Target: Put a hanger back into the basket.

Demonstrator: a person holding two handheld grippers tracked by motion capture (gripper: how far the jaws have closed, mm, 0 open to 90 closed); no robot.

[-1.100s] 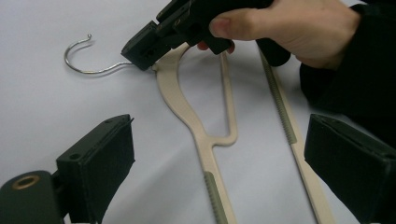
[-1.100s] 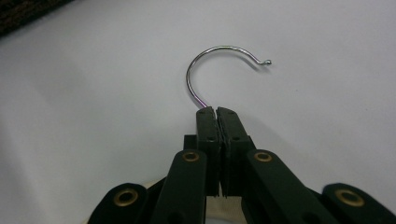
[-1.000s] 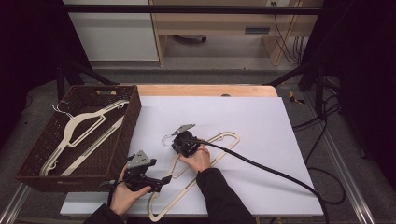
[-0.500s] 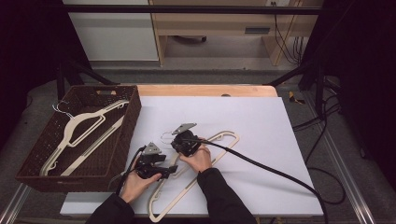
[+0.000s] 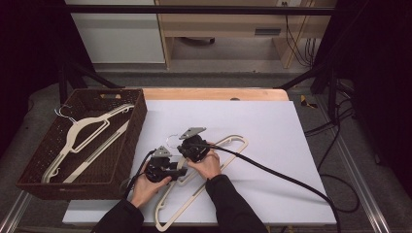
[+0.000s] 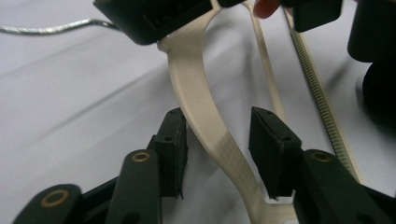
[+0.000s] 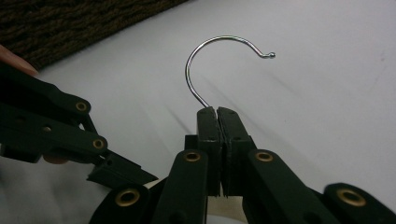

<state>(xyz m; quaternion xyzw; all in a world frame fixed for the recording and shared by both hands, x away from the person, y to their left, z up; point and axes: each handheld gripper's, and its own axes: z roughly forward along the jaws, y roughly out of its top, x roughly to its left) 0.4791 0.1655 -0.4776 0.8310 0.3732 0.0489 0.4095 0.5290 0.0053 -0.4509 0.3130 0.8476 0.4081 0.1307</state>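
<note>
A cream plastic hanger (image 5: 244,141) with a metal hook (image 7: 224,37) lies on the white board. My right gripper (image 7: 217,112) is shut on the hanger's neck, just below the hook, and in the high view it (image 5: 181,144) points left toward the hook. My left gripper (image 5: 180,171) sits just left of it, low over the board. One cream hanger arm (image 6: 201,107) runs between its jaws (image 6: 217,126). These jaws have just been closing; the left pad is at the arm, and a gap remains at the right pad.
A dark wicker basket (image 5: 138,121) stands at the board's left edge with two cream hangers (image 5: 82,133) in it. A thick black cable (image 5: 272,172) trails right from the right gripper. Bare board lies to the right and beyond.
My left gripper has moved right from the basket's near corner to the hanger's arm, and its jaws have narrowed around that arm. The right gripper has kept still.
</note>
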